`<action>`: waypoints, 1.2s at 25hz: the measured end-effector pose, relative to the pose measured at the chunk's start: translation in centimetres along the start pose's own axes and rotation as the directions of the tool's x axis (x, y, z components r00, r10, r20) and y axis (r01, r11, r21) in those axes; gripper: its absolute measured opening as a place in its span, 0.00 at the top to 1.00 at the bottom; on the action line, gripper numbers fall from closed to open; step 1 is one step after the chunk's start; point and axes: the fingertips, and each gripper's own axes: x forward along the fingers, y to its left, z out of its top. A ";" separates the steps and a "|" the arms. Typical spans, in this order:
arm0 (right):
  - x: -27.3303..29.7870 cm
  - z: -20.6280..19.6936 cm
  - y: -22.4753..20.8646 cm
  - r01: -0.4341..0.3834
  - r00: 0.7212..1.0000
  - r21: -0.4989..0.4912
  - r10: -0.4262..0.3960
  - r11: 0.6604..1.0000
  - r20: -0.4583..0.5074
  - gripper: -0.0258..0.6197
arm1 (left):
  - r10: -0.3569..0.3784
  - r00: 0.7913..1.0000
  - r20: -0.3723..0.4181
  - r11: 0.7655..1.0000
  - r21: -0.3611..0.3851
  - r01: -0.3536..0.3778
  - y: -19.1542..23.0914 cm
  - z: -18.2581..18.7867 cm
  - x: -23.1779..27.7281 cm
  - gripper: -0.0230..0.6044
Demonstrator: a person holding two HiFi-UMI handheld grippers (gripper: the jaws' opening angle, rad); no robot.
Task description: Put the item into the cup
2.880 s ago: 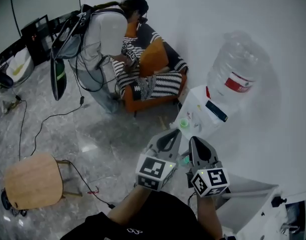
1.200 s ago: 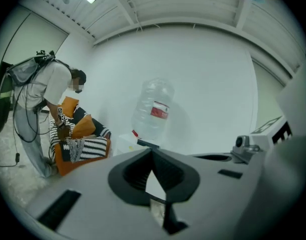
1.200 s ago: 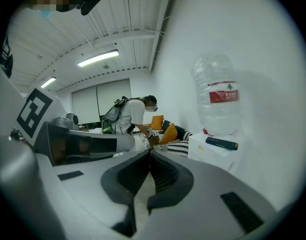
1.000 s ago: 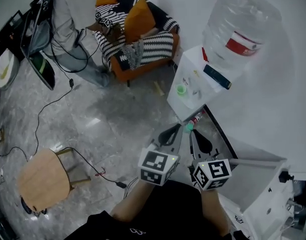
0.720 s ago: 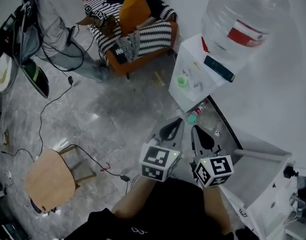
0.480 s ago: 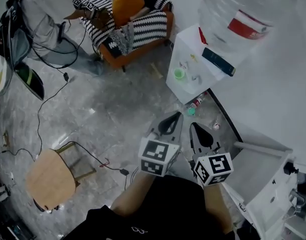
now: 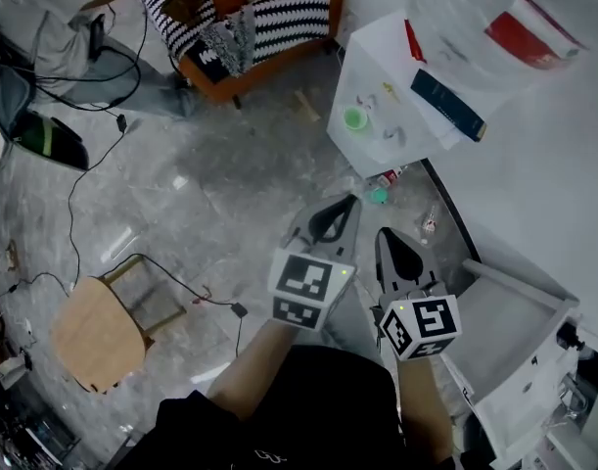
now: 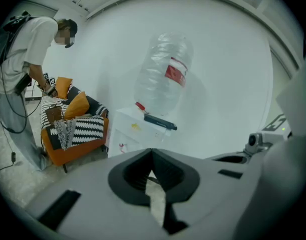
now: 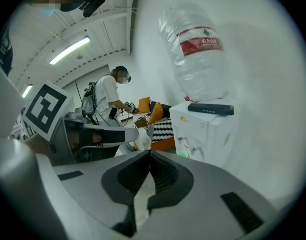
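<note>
My left gripper and right gripper are both pinched closed on nothing. The green cup sits on the water dispenser. What I take for the item, a small green piece, lies on the floor below. I'd open one gripper early and come down squarely over it.

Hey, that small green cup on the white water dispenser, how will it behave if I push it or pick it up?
The green cup looks small, so it is probably light and easy to tip or slide. It stands near the edge of the white dispenser, so a push might knock it off. Likely plastic, hardly fragile.
</note>
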 end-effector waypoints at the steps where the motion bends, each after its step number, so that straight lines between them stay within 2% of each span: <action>1: 0.5 -0.4 -0.3 0.000 1.000 0.006 0.000 1.000 -0.008 0.94 | 0.002 1.000 -0.009 1.000 0.003 -0.002 0.4 -0.2 0.6 0.94; 3: 1.5 -1.1 -1.1 0.000 1.000 0.017 0.000 1.000 -0.021 0.94 | 0.009 1.000 -0.016 1.000 -0.001 -0.009 1.2 -0.4 2.0 0.94; 7: 3.8 -2.8 -2.7 0.008 0.999 0.060 -0.005 0.998 -0.047 0.94 | 0.040 0.999 -0.015 0.998 -0.055 -0.040 3.5 -1.3 4.5 0.94; 12: 7.0 -5.9 -4.5 -0.002 0.996 0.084 0.009 0.996 -0.085 0.94 | 0.041 0.998 -0.040 0.998 -0.052 -0.043 5.7 -3.1 8.4 0.94; 17: 10.1 -9.1 -4.1 -0.059 0.989 0.069 0.068 0.996 -0.128 0.95 | 0.085 0.994 -0.069 0.990 -0.103 -0.092 9.1 -6.0 11.0 0.94; 25: 14.6 -13.2 -6.6 -0.074 0.984 0.107 0.090 0.992 -0.154 0.95 | 0.067 0.994 -0.083 0.991 -0.108 -0.076 11.4 -8.9 16.6 0.94; 30: 16.9 -15.4 -8.9 -0.051 0.987 0.150 0.072 0.987 -0.142 0.94 | 0.076 0.995 -0.060 0.979 -0.184 -0.085 13.1 -10.3 19.5 0.94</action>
